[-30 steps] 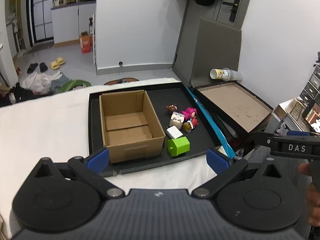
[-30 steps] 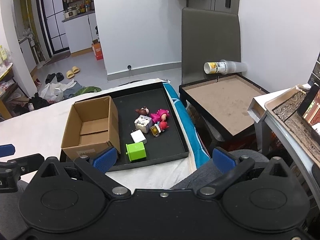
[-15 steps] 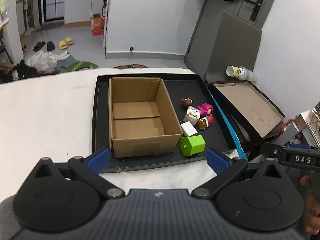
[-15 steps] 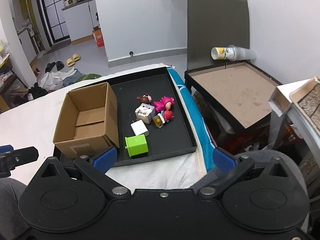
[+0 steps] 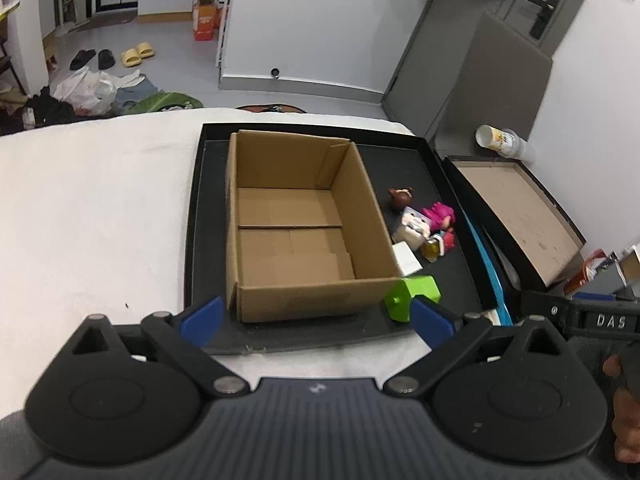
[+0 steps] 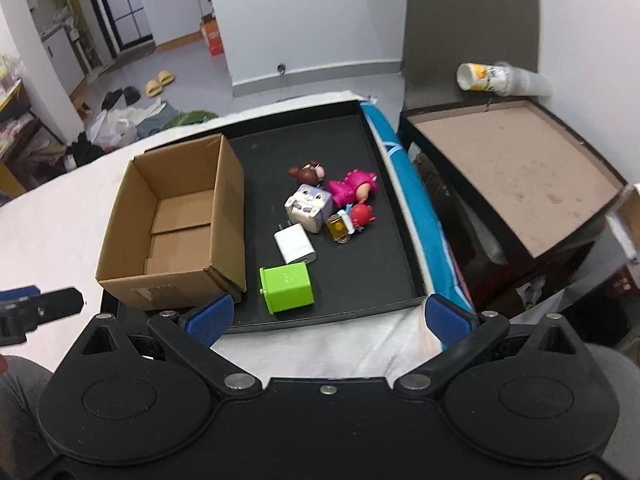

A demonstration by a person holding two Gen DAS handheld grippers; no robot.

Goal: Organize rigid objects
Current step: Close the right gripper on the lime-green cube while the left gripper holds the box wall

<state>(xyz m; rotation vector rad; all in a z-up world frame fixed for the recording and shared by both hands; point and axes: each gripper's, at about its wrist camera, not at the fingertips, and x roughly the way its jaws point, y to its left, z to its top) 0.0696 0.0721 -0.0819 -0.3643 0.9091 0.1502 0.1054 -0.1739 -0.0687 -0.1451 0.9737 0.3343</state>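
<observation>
An open, empty brown cardboard box (image 6: 172,224) stands in the left part of a shallow black tray (image 6: 360,272) on a white-covered counter (image 5: 92,208). To the box's right lie a bright green plastic cube (image 6: 286,287), a white charger block (image 6: 295,243), a grey-white cube figurine (image 6: 309,207), a pink dinosaur-suited doll (image 6: 354,189), a brown-haired figurine head (image 6: 306,175) and a small red-and-yellow toy (image 6: 352,221). The right hand-held gripper (image 6: 328,316) hovers at the tray's near edge, its blue-padded fingers spread wide and empty, the green cube just ahead between them. The left hand-held gripper (image 5: 316,318), likewise spread apart and empty, faces the box's near wall.
</observation>
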